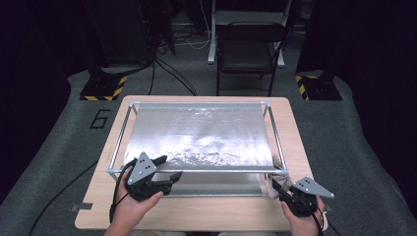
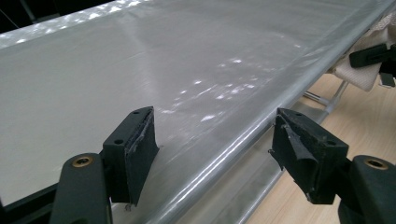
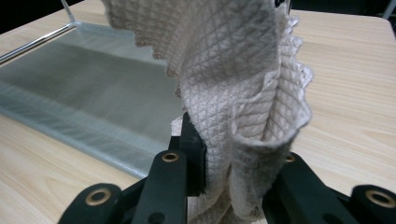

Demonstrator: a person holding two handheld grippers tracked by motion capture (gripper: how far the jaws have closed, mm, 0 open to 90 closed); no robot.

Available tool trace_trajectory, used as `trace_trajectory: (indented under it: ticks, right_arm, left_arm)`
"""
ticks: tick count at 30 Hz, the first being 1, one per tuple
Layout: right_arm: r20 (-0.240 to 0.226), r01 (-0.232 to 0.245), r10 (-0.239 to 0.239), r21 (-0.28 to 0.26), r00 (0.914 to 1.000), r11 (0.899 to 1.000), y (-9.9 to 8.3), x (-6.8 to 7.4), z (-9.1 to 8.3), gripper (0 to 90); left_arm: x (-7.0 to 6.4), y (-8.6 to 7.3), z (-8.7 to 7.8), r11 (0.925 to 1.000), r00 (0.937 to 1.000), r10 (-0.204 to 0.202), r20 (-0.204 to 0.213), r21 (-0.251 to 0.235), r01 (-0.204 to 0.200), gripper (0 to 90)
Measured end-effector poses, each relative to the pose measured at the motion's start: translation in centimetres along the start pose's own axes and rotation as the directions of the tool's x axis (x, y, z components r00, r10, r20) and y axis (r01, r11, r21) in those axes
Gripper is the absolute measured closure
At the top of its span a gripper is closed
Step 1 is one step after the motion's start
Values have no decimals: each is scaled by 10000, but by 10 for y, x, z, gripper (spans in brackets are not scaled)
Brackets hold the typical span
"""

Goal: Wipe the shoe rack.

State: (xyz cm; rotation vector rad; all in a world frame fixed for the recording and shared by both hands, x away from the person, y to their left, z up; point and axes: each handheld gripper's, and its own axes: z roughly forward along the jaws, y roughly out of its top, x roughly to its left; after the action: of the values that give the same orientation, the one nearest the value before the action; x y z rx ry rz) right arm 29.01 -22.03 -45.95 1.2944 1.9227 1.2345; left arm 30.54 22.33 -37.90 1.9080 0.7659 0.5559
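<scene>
A metal tube frame stands on the wooden table with a shiny silver sheet stretched over it. My left gripper is open at the frame's front left. In the left gripper view it straddles the front rail with nothing between the jaws. My right gripper sits at the frame's front right corner, shut on a beige quilted cloth. In the right gripper view the cloth rises bunched from between the jaws of the gripper and hides what lies beyond.
A lower mesh layer lies under the frame near the table top. Behind the table stand a dark folding chair and two posts with yellow-black striped bases. Bare wood runs along the table's front edge.
</scene>
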Motion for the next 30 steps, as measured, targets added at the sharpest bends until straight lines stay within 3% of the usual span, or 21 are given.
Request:
trace_trajectory:
  ticks: [1,7,13,18,22,30]
  right_arm:
    - [29,-24,24,-14,10000,10000,-1,-1,-1,758]
    - [109,-207,207,-65,9997,9998,-4,-10,-8,757]
    - [334,-306,306,-24,9990,9995,-6,-17,-15,757]
    - [317,-520,524,-127,9981,9986,-10,-25,-20,750]
    - [424,-567,573,-138,9975,9983,-14,-24,-16,750]
    - [563,-713,681,568,9961,9958,-37,-26,3,752]
  left_arm:
    - [2,0,-1,9999,9999,149,-59,-14,-150,309]
    - [7,0,-2,10000,9999,28,158,47,-28,308]
    - [12,-1,-5,10000,9999,18,-141,17,-18,310]
    - [13,-4,-4,9998,9999,-122,-117,-135,121,313]
    - [13,-6,-4,9994,9997,-227,-127,-259,224,313]
    - [12,-7,-3,9992,9996,-223,-146,-331,218,314]
